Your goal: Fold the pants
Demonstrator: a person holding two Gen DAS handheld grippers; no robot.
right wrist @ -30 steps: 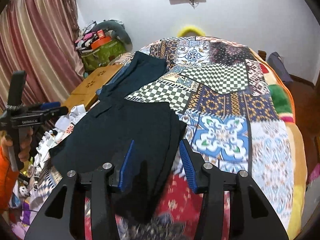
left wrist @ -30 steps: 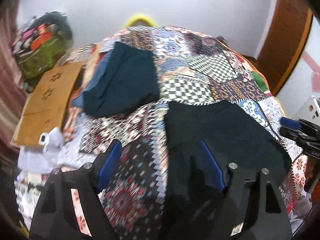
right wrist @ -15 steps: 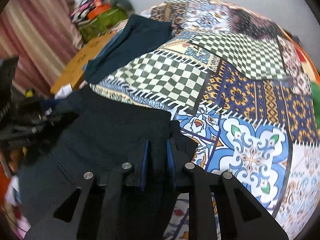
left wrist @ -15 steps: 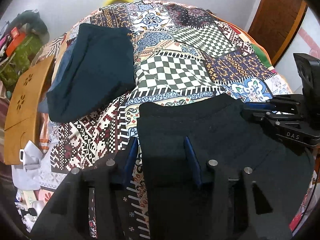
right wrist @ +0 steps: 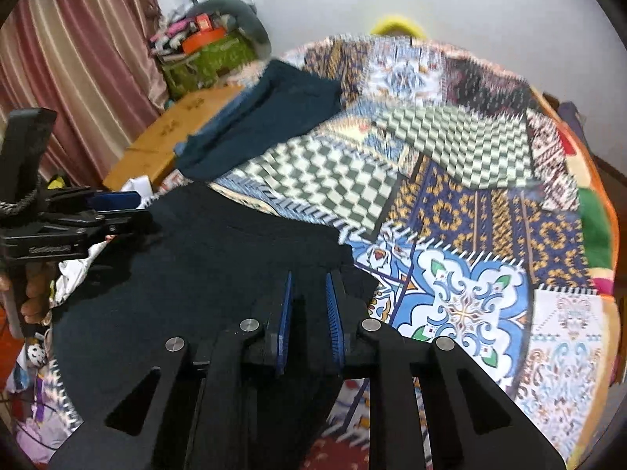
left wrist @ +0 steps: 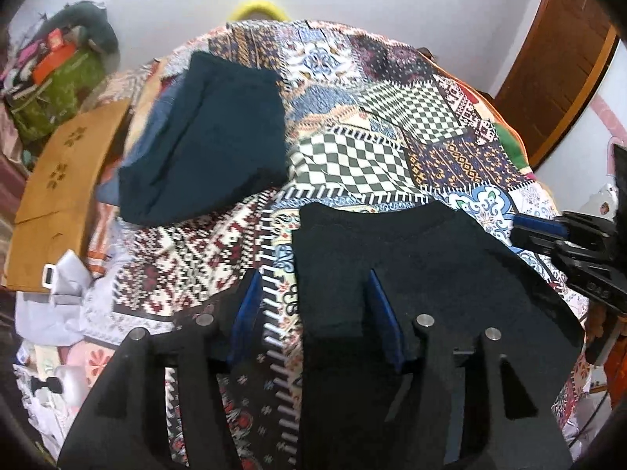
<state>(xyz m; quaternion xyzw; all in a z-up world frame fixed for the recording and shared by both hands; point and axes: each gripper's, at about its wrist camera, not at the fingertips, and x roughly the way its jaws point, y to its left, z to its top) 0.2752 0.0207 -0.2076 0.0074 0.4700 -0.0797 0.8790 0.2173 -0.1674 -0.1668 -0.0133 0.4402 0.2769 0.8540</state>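
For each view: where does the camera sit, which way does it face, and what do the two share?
Left wrist: behind the left gripper, looking down onto the black pants' left edge, jaws opening; right gripper alongside.
Right wrist: behind the right gripper, jaws opening around the pants' right edge; hand shows.
Shared: pants, patchwork bedspread, teal garment.

I see even, soft indoor light; my right view smears with motion blur, fisheye corners go black.
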